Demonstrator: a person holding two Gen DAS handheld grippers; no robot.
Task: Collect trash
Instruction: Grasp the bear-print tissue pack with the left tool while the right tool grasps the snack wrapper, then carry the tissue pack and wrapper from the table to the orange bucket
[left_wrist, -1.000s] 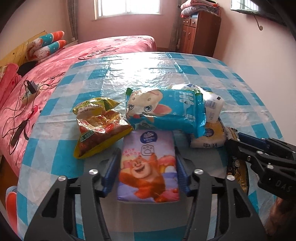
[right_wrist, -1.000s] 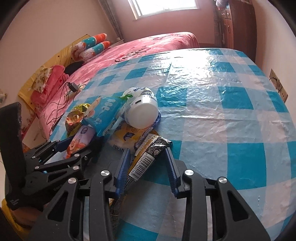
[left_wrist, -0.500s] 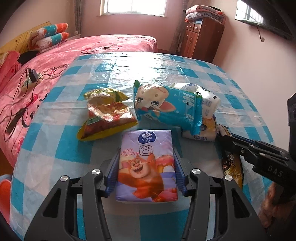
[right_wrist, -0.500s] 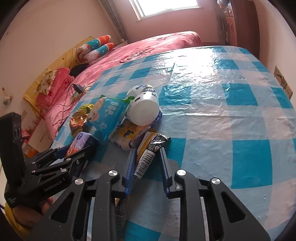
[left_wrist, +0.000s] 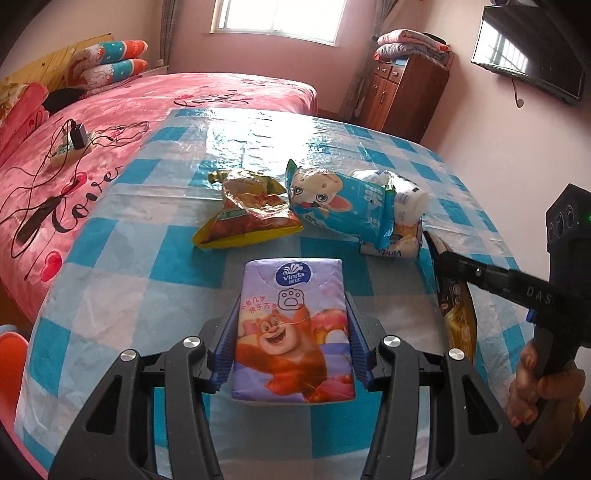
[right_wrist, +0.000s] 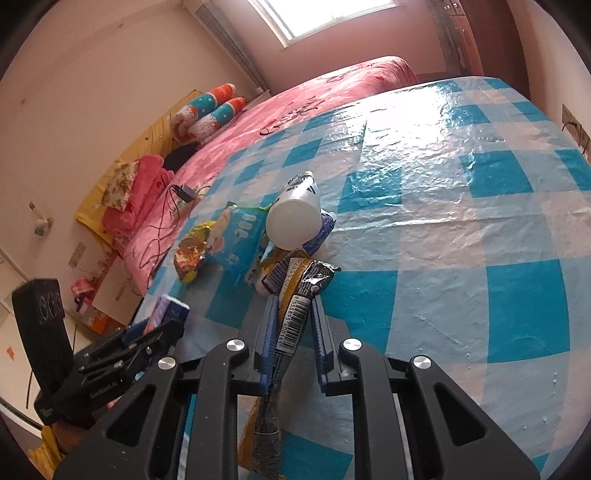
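My left gripper (left_wrist: 291, 314) is shut on a purple tissue pack with a cartoon bear (left_wrist: 291, 332) and holds it above the checked table. My right gripper (right_wrist: 293, 310) is shut on a black and gold wrapper with a barcode (right_wrist: 297, 314), lifted off the table; the wrapper also shows in the left wrist view (left_wrist: 456, 314). On the table lie a yellow snack bag (left_wrist: 247, 218), a blue wet-wipes pack (left_wrist: 343, 206), a white bottle on its side (right_wrist: 293, 218) and a small tissue pack (left_wrist: 397, 243) under them.
The table has a blue and white checked plastic cover (right_wrist: 461, 206). A pink bed (left_wrist: 92, 122) with a charger and cables (left_wrist: 77, 134) stands to the left. A wooden cabinet (left_wrist: 402, 96) stands at the far wall.
Both grippers have closed on their items and lifted them back from the pile. The tissue pack and the wrapper have risen off the table.
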